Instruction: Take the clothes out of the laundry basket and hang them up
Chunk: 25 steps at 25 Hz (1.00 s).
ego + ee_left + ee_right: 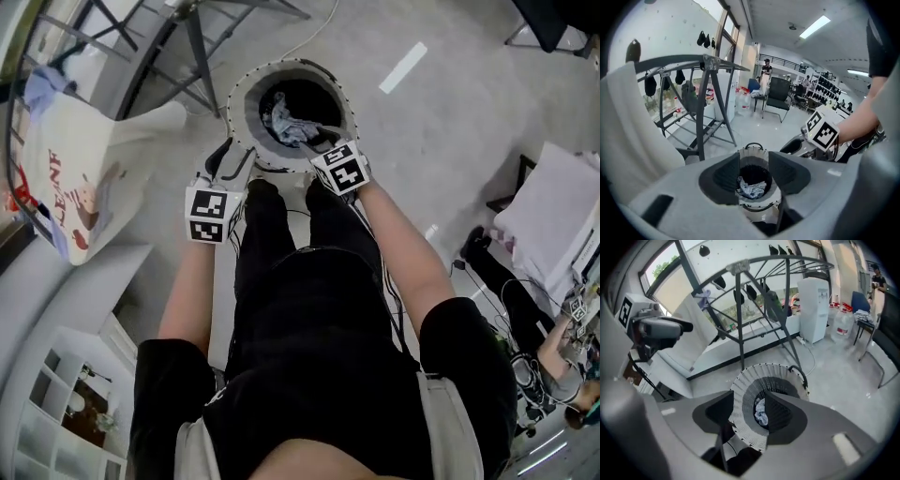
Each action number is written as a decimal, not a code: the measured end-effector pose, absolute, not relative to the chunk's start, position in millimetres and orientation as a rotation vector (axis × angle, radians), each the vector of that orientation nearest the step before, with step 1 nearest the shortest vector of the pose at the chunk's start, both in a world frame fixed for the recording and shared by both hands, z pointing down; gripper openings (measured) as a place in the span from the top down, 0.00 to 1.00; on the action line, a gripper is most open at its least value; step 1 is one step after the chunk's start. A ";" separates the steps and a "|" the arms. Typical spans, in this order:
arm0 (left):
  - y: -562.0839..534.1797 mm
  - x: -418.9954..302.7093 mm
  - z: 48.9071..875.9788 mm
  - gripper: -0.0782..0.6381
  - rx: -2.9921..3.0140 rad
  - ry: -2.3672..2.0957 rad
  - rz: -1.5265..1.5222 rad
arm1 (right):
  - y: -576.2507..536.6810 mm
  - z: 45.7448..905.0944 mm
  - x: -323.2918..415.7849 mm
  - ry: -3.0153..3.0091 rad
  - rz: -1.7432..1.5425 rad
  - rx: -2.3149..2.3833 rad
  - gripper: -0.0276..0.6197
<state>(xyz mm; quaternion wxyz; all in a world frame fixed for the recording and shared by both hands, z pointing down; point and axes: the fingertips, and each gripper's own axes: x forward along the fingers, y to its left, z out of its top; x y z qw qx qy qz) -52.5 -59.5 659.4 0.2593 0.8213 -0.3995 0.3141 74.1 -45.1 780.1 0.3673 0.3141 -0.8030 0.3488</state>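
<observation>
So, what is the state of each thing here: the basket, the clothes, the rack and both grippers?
Round white mesh laundry basket: upright, open-topped, not empty.
Crumpled grey-white cloth: lying at the basket's bottom, not gripped.
Grey metal drying rack: unfolded, standing.
Left gripper: fingers apart, empty.
Right gripper: fingers apart, empty, at the basket's mouth.

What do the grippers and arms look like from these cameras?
The left hand-held gripper and right hand-held gripper are grey shells with dark inner pads, each carrying a white cube with black square markers. The person wears black short sleeves; forearms bare.
</observation>
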 end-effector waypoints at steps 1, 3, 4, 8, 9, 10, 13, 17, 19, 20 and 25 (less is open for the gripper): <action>-56.7 -54.6 672.8 0.61 2.202 -1.092 0.856 | -40.0 803.2 69.9 -2.044 0.883 0.765 0.62; -54.0 -59.5 700.5 0.61 2.159 -1.112 0.861 | -31.2 849.1 62.9 -2.002 0.841 0.671 0.62; -53.0 -62.2 714.6 0.61 2.138 -1.123 0.863 | -27.7 871.4 59.9 -1.982 0.818 0.626 0.62; -46.4 -70.8 769.3 0.61 2.071 -1.144 0.868 | -19.6 955.9 54.1 -1.912 0.775 0.529 0.62; -45.0 -72.6 782.1 0.61 2.060 -1.146 0.865 | -20.7 976.2 53.8 -1.897 0.763 0.525 0.62; -43.1 -74.8 794.2 0.61 2.050 -1.148 0.866 | -22.0 995.9 52.7 -1.884 0.746 0.525 0.62; -36.9 -81.0 825.5 0.61 2.029 -1.146 0.884 | -27.0 1048.6 45.1 -1.870 0.651 0.540 0.62; -34.5 -70.7 861.5 0.61 2.010 -1.132 0.874 | -27.9 1117.5 53.4 -1.816 0.580 0.538 0.62; -33.4 -66.6 877.5 0.61 1.999 -1.130 0.867 | -25.9 1150.1 59.6 -1.777 0.579 0.526 0.63; -32.7 -66.0 885.9 0.61 1.992 -1.129 0.865 | -24.0 1164.8 61.5 -1.759 0.584 0.513 0.64; -30.0 -70.3 926.8 0.61 1.933 -1.140 0.862 | -16.8 1228.2 67.8 -1.693 0.596 0.435 0.66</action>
